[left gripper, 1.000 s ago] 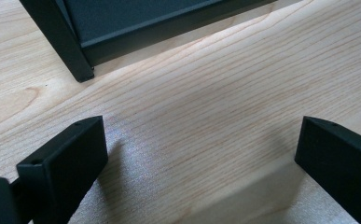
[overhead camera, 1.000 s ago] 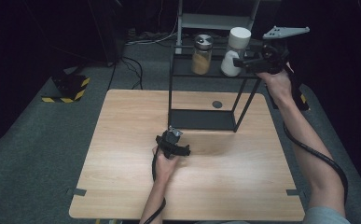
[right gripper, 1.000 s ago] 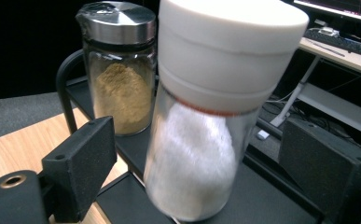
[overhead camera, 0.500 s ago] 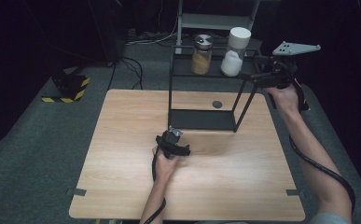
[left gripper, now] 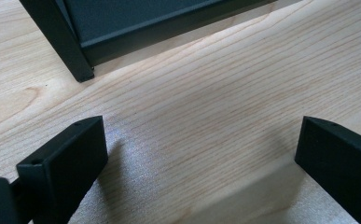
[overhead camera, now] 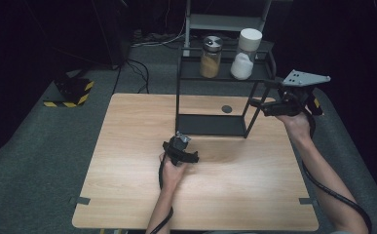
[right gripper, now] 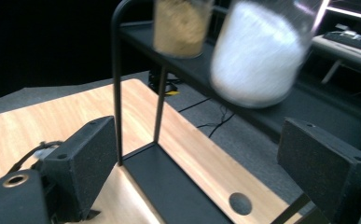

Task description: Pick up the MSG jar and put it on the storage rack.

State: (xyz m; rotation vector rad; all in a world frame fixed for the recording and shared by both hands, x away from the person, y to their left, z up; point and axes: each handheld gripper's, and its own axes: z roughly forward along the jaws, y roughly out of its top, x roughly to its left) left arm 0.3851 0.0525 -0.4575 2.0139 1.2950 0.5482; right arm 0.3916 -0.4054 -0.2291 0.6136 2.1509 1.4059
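Wooden table (overhead camera: 127,185) takes most of the space before me, with grey carpet and darkness around it. Nearest, the left gripper (overhead camera: 180,148) rests low on the wood, just in front of the black rack (overhead camera: 210,124); its jaws stand wide apart with only bare wood between them. Further, at the right side of the rack, the right gripper (overhead camera: 266,105) hangs in the air beside the upper shelf, jaws also well open and holding nothing. On that upper shelf stand two jars side by side, both upright: the jar with white powder (overhead camera: 244,54) and, to its left, the jar with tan grains (overhead camera: 210,57). In the right gripper view the jar with white powder (right gripper: 257,56) lies ahead and above the fingers (right gripper: 318,163), a little higher than the gap between them. The right hand is clearly the nearer one, so I judge it must rise a little and go forward to take the jar around its vertical body.
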